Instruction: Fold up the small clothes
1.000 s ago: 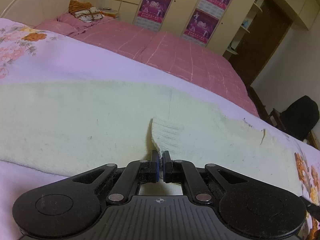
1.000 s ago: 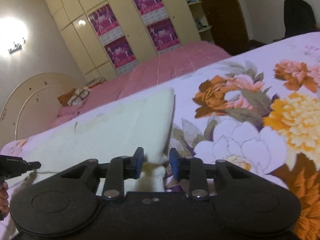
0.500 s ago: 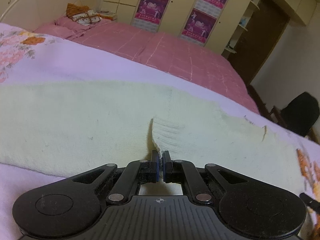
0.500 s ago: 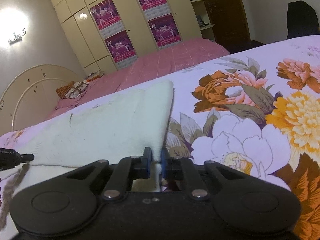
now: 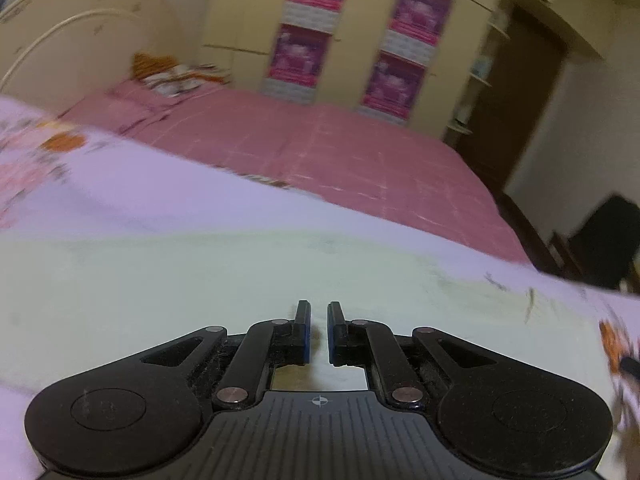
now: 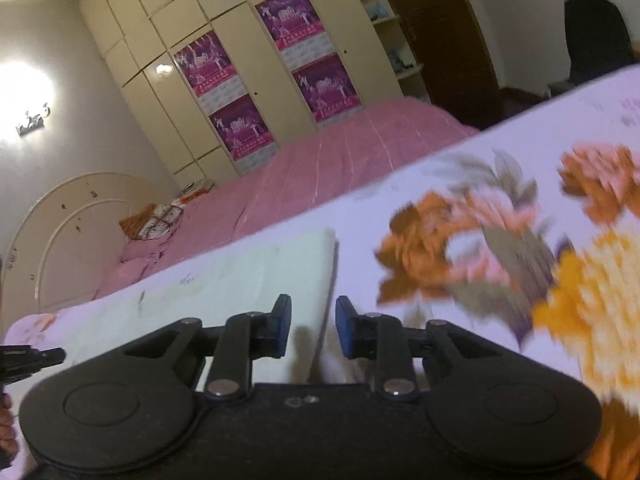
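A pale cream knitted garment lies flat on the floral bedsheet. My left gripper hovers over its near part with the jaws slightly apart and nothing between them. In the right wrist view the garment's right edge runs down between my right gripper's fingers. My right gripper is open over that edge and holds nothing. The left wrist view is blurred by motion.
The floral bedsheet spreads to the right with large orange and yellow flowers. A pink bed with pillows lies beyond. Wardrobes with pink posters line the far wall. A dark chair stands at right.
Both grippers let go of the garment and opened. The raised ribbed cuff in the left gripper dropped flat. Both views have lifted and tilted, with motion blur.
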Demonstrator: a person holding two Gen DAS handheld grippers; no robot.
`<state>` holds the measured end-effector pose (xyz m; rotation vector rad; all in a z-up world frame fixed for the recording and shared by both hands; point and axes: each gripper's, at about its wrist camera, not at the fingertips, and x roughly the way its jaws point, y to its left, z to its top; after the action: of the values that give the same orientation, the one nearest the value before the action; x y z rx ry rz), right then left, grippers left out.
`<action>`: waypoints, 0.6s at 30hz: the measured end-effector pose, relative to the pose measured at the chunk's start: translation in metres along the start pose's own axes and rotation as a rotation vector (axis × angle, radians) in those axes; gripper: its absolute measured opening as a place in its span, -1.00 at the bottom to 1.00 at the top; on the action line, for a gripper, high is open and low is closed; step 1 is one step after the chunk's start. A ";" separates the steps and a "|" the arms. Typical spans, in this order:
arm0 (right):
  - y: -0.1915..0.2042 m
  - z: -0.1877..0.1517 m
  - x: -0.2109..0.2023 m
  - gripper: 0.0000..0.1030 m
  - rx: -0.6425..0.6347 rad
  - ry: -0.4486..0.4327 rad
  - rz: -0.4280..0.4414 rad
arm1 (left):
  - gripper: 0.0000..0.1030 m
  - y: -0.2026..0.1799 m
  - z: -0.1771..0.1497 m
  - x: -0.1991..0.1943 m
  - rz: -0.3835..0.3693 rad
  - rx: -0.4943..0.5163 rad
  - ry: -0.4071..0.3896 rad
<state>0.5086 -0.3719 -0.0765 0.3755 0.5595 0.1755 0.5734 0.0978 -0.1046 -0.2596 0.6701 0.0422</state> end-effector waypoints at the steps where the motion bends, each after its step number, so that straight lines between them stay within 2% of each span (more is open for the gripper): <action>1: 0.002 0.005 0.008 -0.50 -0.005 -0.002 -0.005 | -0.88 -0.006 0.000 0.006 -0.006 0.024 0.016; 2: 0.003 0.009 0.015 -0.48 -0.011 -0.003 -0.005 | -0.88 -0.009 0.000 0.013 -0.001 0.037 0.035; 4: 0.003 0.017 0.033 -0.29 -0.008 0.016 -0.016 | -0.88 -0.012 -0.003 0.025 0.013 0.046 0.067; 6: -0.003 0.022 0.052 -0.12 0.032 0.068 -0.023 | -0.89 -0.014 -0.006 0.028 0.024 0.075 0.057; 8: -0.007 0.021 0.063 -0.72 0.034 0.104 -0.020 | -0.89 -0.016 -0.006 0.026 0.030 0.102 0.051; 9: -0.005 0.020 0.066 -0.87 -0.009 0.117 -0.037 | -0.89 -0.017 -0.008 0.026 0.036 0.117 0.047; 11: -0.004 0.015 0.065 -0.89 -0.064 0.103 -0.062 | -0.89 -0.021 -0.006 0.025 0.049 0.142 0.042; 14: -0.001 0.013 0.064 -0.89 -0.045 0.103 -0.083 | -0.89 -0.021 -0.001 0.019 0.051 0.130 0.045; 16: 0.004 0.017 0.054 -0.59 -0.025 0.106 -0.085 | -0.88 -0.023 -0.002 0.002 0.049 0.134 0.020; 18: 0.009 0.017 0.032 -0.58 -0.040 0.078 -0.049 | -0.88 -0.028 -0.009 -0.017 0.036 0.160 -0.017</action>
<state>0.5440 -0.3600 -0.0754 0.3169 0.6409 0.1547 0.5578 0.0691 -0.0948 -0.0930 0.6571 0.0251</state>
